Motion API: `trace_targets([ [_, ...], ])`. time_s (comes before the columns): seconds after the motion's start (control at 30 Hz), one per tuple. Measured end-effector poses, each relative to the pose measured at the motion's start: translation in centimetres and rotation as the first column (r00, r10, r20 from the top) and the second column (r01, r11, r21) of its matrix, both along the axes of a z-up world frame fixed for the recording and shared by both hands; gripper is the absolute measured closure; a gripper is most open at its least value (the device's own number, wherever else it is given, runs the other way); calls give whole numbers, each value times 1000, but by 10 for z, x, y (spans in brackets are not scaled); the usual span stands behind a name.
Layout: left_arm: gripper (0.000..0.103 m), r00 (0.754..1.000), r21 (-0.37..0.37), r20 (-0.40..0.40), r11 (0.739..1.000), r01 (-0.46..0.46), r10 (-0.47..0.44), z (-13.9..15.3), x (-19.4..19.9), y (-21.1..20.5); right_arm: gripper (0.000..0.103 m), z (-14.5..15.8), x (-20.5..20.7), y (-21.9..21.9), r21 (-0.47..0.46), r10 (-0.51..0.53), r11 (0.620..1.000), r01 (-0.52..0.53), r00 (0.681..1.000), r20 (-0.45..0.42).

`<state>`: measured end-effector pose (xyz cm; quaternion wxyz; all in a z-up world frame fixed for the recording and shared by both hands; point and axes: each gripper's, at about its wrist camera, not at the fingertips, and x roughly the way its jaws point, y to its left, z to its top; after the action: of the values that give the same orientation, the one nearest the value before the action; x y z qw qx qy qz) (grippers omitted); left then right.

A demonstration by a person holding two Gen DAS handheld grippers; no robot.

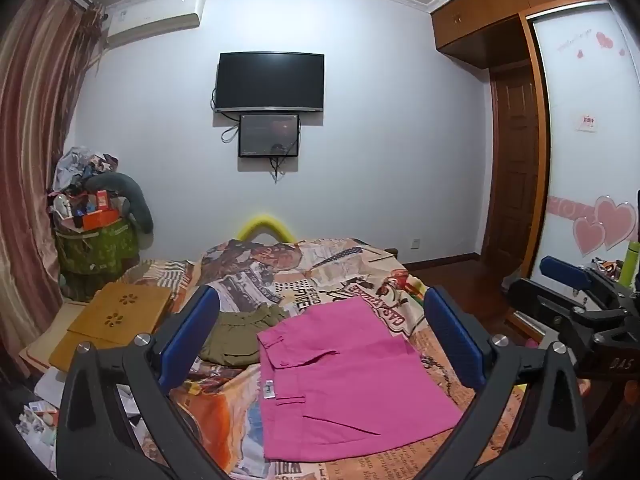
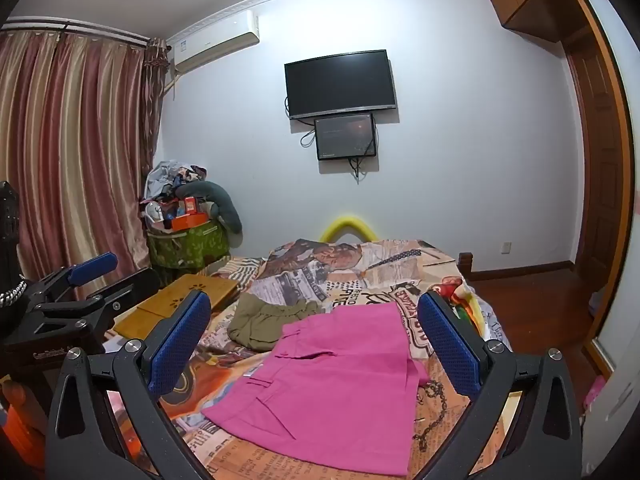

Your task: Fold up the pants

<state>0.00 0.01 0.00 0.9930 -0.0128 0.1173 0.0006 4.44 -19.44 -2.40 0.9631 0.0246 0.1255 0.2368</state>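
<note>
Left tongs (image 1: 320,338) and right tongs (image 2: 314,340) both spread wide, nothing between the blue pads, held side by side, tilted slightly downward.

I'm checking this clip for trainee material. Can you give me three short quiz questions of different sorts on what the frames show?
1. True or false: the left gripper is shut on the pink pants.
2. Which garment lies beyond the pink pants on the bed? A) olive garment B) white shirt C) blue jeans
3. Fill in: the right gripper holds ____.

Key: 1 false, both grippers are open above the pants; 2 A; 3 nothing.
</note>
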Motion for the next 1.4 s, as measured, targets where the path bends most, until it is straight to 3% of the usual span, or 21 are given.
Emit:
trace_targets([
  [0.17, 0, 999, -44, -23, 998, 38, -39, 3, 3, 10, 0, -1, 0, 0, 2, 0, 1000, 0, 1000, 8],
  [0.27, 0, 1000, 0, -11, 1000, 2, -2, -3, 6, 0, 0, -1, 1, 0, 1, 0, 1000, 0, 1000, 4],
  [1.4, 0, 999, 25, -10, 999, 33, -33, 4, -1, -7, 0, 3, 2, -5, 2, -9, 1000, 9, 1000, 2],
])
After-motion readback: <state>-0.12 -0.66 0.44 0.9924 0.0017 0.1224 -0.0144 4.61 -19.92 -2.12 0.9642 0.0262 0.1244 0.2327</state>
